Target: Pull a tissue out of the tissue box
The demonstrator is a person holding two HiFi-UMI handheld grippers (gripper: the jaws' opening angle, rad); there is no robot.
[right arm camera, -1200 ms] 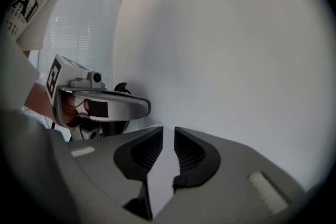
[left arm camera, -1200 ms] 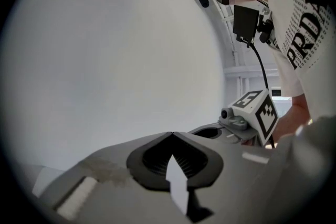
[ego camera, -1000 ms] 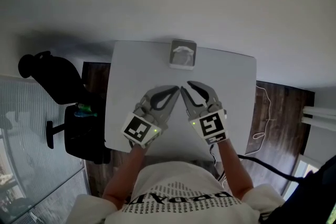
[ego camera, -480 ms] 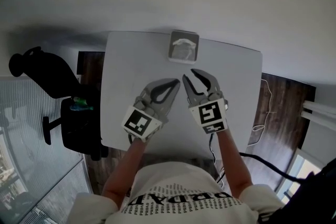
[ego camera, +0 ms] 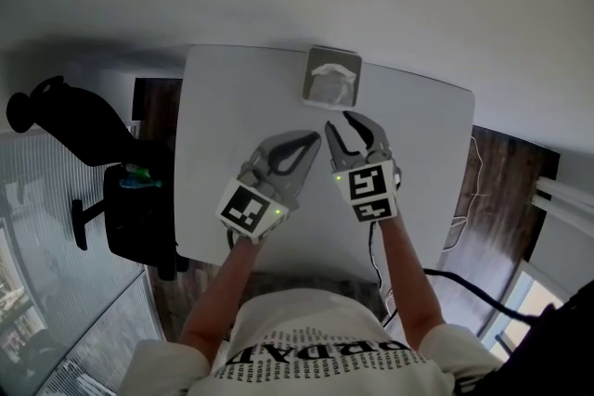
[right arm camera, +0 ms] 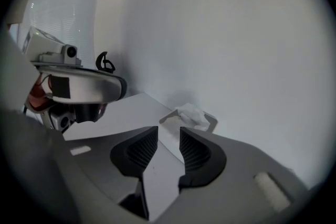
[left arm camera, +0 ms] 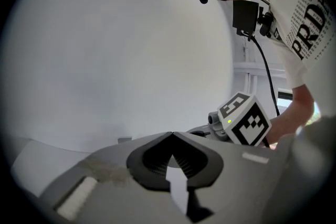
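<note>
Head view, from above: a grey, square tissue box [ego camera: 330, 88] is seen at the far edge of a smooth white desk [ego camera: 223, 107], against a pale wall. A crumpled white tissue [ego camera: 332, 70] is pushed up through its top opening. The left claw [ego camera: 314, 139], grey with ribbed black pads, is held over the desk with its tips met on nothing. The right claw [ego camera: 337, 121] is held just beside it, pointed toward the box and short of it. Its jaws have just been opening and are parted by a clear gap, with nothing gripped between them. A black office chair [ego camera: 83, 130] is seen beside the desk.
</note>
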